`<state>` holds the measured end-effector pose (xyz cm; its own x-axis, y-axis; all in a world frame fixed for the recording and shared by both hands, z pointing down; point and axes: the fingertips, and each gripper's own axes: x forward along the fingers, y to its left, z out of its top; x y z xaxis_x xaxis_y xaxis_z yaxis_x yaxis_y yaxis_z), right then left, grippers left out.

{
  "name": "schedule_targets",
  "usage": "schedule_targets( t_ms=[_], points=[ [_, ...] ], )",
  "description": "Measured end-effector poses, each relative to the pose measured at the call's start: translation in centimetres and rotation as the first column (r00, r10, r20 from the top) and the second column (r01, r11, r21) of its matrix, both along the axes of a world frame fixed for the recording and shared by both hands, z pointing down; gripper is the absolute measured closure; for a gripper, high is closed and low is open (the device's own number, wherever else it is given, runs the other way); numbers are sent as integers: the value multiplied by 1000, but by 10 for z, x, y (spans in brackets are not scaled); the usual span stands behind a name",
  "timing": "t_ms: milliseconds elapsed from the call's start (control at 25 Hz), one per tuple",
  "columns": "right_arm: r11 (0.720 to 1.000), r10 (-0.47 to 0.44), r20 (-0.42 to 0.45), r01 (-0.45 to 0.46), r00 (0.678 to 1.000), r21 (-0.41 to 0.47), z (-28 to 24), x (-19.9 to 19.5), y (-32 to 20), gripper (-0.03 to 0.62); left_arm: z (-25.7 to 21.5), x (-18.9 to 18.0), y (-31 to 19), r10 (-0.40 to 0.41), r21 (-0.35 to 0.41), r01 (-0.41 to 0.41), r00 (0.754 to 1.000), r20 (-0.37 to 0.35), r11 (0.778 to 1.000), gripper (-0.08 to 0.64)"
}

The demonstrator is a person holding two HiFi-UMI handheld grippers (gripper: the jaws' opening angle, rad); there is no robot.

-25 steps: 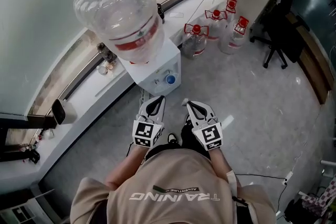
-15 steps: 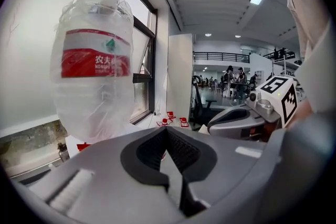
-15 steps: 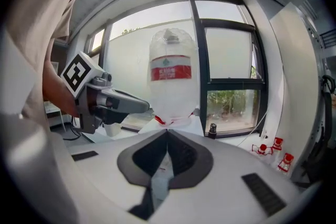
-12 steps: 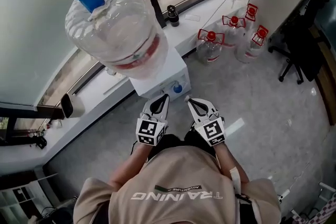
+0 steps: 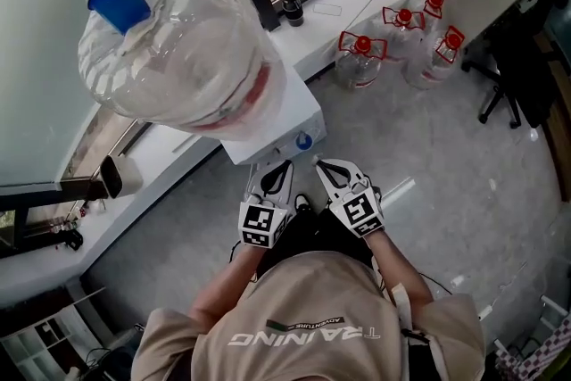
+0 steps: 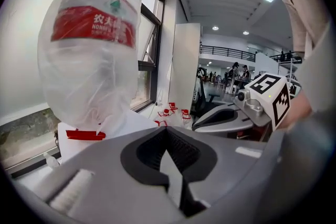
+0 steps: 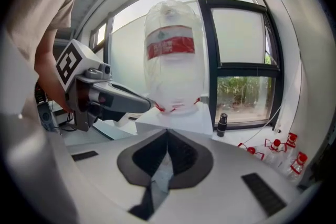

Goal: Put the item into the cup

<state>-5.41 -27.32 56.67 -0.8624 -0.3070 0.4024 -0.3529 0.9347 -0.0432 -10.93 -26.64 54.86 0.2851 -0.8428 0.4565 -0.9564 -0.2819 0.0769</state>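
The big water bottle [image 5: 178, 40] hides most of the white dispenser [image 5: 308, 114] beneath it.

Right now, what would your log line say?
left claw: shut, empty | right claw: shut, empty | both: near dispenser | blue cup: on top of bottle

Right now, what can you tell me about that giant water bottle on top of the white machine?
The water bottle is a huge clear plastic jug, wrapped in crinkly see-through film, with a red label band round it. It looks empty. It stands upright, neck down, in the white water dispenser beside the window ledge. A blue cup sits on top.
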Motion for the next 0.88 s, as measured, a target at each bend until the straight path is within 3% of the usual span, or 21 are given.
schedule_targets(
  t_ms=[200,400,640,880],
  points=[
    [999,-25,-61,27,998,28,48,-11,-4,580,35,1,0,36,-52,-35,999,19,998,552],
    [1000,-22,-90,22,996,-1,105,-18,-3,580,82,9,9,63,-111,-62,998,0,992,552],
    [1000,0,-87,-1,996,-11,175,-22,-17,580,146,17,7,61,-171,-64,998,-20,983,552],
    [996,70,-36,-72,997,-51,234,-32,-41,580,211,5,1,5,-230,-6,1000,-6,973,552]
  ],
)
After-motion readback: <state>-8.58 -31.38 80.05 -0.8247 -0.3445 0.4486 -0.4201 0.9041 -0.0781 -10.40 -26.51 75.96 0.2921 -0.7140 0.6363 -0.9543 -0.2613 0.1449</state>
